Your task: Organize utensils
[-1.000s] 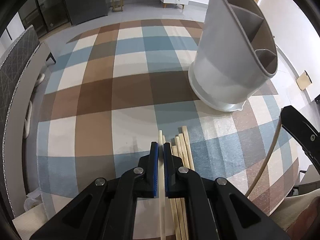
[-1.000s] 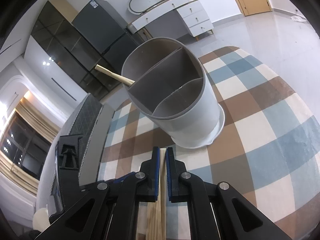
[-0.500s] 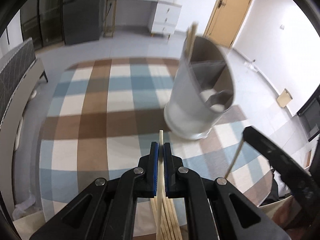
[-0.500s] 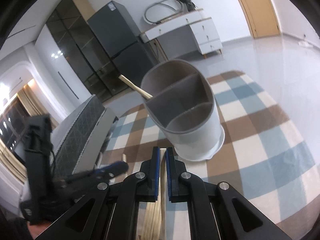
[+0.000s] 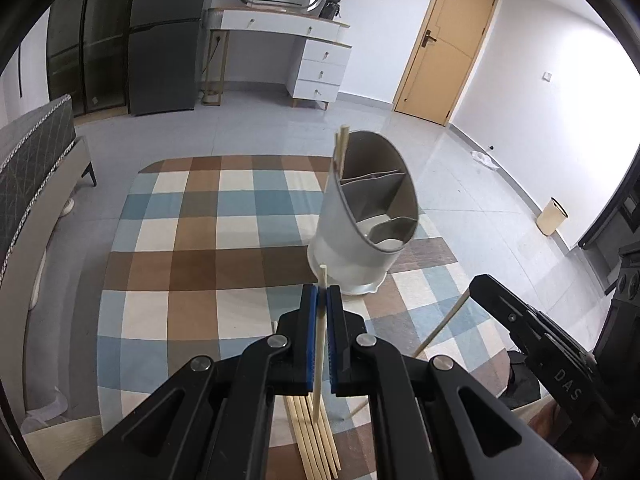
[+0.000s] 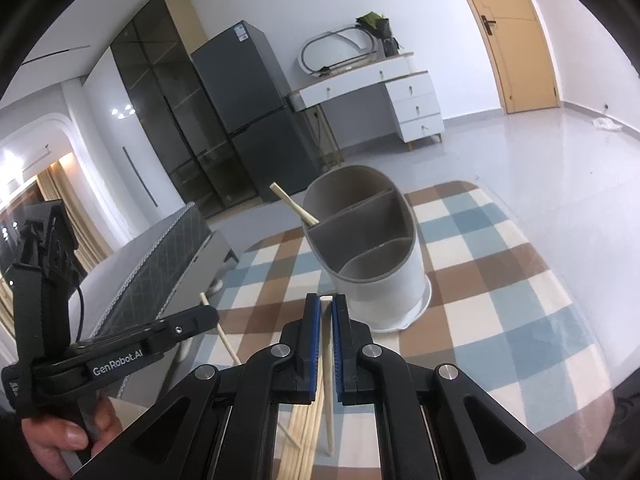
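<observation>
A grey-white utensil holder [image 5: 360, 236] [image 6: 380, 264] with several compartments stands on the chequered round table [image 5: 192, 248]. Two chopsticks [image 5: 341, 148] [image 6: 291, 204] lean out of its far-left compartment. My left gripper [image 5: 320, 294] is shut on one pale chopstick [image 5: 318, 360], held in the air short of the holder. My right gripper [image 6: 326, 300] is shut on another chopstick [image 6: 328, 368], also lifted and pointing at the holder. Each gripper shows in the other's view: the right one [image 5: 478, 286] with its stick, the left one [image 6: 208, 312] with its stick. Several loose chopsticks [image 5: 312, 440] lie under the grippers.
A hand [image 6: 60, 444] holds the left gripper's handle. A grey bench [image 5: 32, 168] runs along the table's left side. Beyond the table are tiled floor, a dark fridge [image 6: 256, 116], a white desk with drawers [image 5: 316, 60] and a wooden door [image 5: 444, 48].
Both grippers have risen and tilted up with their chopsticks. The left stick has come up off the pile, and the holder now sits farther off and lower in both views.
</observation>
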A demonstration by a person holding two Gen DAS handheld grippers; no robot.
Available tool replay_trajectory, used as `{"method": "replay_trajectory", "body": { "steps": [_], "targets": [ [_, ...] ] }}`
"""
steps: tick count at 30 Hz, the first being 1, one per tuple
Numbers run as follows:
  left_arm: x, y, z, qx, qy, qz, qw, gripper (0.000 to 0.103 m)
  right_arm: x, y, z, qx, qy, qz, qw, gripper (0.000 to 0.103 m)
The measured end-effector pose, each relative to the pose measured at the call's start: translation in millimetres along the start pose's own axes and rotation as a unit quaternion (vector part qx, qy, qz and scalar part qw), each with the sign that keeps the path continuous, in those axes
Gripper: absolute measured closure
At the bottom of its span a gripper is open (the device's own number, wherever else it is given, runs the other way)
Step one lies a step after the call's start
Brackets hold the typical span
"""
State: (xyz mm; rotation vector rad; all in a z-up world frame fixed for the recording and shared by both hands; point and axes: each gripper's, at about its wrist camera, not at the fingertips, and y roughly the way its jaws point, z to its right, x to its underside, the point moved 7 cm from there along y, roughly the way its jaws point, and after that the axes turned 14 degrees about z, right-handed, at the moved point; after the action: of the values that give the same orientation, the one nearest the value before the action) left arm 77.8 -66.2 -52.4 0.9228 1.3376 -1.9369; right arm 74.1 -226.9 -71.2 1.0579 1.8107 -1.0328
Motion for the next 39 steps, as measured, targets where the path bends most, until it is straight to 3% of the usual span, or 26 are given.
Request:
{"method": "replay_trajectory", "body": {
  "steps": [13, 26, 39],
  "targets": [
    [-30, -23, 34, 0.032, 0.025, 0.023, 0.9989, 0.103, -39, -18, 3, -0.003, -0.012, 0.047, 0.999, 0.098],
    [-96, -26, 61, 0.056, 0.027, 0.065, 0.996, 0.103, -129, -20, -1, -0.029, -0.062, 0.085, 0.994, 0.098],
    [-152, 3, 60, 0.071, 0.018, 0.087, 0.9935, 0.103, -193, 26, -22, -0.057, -0.115, 0.099, 0.987, 0.098]
  ]
}}
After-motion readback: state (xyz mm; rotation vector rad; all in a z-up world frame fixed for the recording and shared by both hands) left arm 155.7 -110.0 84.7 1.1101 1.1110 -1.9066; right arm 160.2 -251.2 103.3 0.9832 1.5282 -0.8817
